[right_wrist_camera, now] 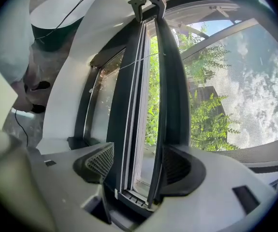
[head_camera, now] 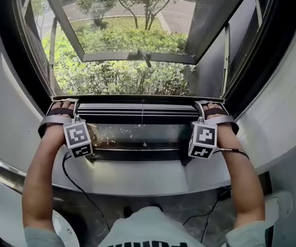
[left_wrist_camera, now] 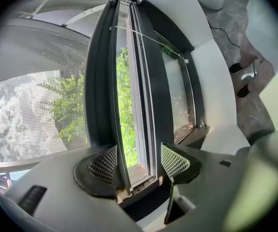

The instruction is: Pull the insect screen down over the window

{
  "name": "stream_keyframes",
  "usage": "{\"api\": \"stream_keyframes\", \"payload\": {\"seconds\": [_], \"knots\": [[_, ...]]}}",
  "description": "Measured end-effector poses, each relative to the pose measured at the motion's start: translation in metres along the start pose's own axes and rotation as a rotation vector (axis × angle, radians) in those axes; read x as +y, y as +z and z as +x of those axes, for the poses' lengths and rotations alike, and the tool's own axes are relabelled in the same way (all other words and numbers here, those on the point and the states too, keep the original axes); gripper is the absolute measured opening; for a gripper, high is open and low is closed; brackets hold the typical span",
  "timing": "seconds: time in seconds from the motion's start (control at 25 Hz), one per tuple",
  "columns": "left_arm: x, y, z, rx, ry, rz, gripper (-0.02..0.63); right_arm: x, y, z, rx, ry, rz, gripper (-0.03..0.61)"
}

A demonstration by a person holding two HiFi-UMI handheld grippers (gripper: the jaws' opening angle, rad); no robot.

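- Low in the window (head_camera: 271, 55), just above the sill (head_camera: 153, 179), I see the bar (head_camera: 142, 112) of the screen (left_wrist_camera: 37, 105) lying level from the left frame to the right.
- I have the left gripper (head_camera: 60, 108) on the bar's left end and the right gripper (head_camera: 213, 108) on its right end, both at the same height.
- In the left gripper view the jaws stand fairly wide and are clamped across the bar. One pad (left_wrist_camera: 102, 164) lies against its mesh side, the other pad (left_wrist_camera: 175, 161) against the room side.
- In the right gripper view the grip is the same. One pad (right_wrist_camera: 180, 168) is on the mesh side, its partner (right_wrist_camera: 100, 161) on the room side.
- Between the pads, in both gripper views, run the bar's dark rails with a narrow slit of green showing through.
- The mesh stretches away from the bar on its far side, and bushes (head_camera: 117, 76) and sky show through it.
- On the near side, below the bar, sits a dusty lower pane (head_camera: 137, 136).
- Farther out, the sash (head_camera: 137, 56) stands swung open over the bushes.
- A cable (head_camera: 86, 194) drops from the left gripper past the sill to the floor.
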State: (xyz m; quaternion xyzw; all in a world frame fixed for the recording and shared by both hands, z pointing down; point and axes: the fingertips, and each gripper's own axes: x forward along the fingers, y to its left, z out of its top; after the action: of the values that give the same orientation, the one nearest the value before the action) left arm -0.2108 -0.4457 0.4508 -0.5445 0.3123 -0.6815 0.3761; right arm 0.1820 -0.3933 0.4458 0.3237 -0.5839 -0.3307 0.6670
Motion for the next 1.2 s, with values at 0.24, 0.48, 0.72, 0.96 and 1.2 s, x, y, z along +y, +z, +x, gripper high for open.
{"api": "stream_keyframes", "payload": {"seconds": [0.24,0.48,0.72,0.96,1.2], "knots": [[-0.007,0.003,0.002,-0.017,0.018,-0.059,0.296,0.007,0.002,0.003,-0.007,-0.019,0.035,0.318],[-0.03,0.009,0.011,-0.022,0.019,-0.093,0.295,0.03,0.004,0.012,-0.001,0.031,0.028,0.314],[-0.044,0.013,0.019,-0.031,0.019,-0.117,0.295,0.045,0.006,0.02,-0.006,0.047,0.04,0.314],[-0.051,0.015,0.023,-0.038,-0.002,-0.109,0.284,0.053,0.008,0.024,-0.005,0.077,0.053,0.314],[-0.051,0.014,0.021,-0.048,-0.072,-0.078,0.268,0.054,0.009,0.02,-0.001,0.193,0.075,0.308]]}}
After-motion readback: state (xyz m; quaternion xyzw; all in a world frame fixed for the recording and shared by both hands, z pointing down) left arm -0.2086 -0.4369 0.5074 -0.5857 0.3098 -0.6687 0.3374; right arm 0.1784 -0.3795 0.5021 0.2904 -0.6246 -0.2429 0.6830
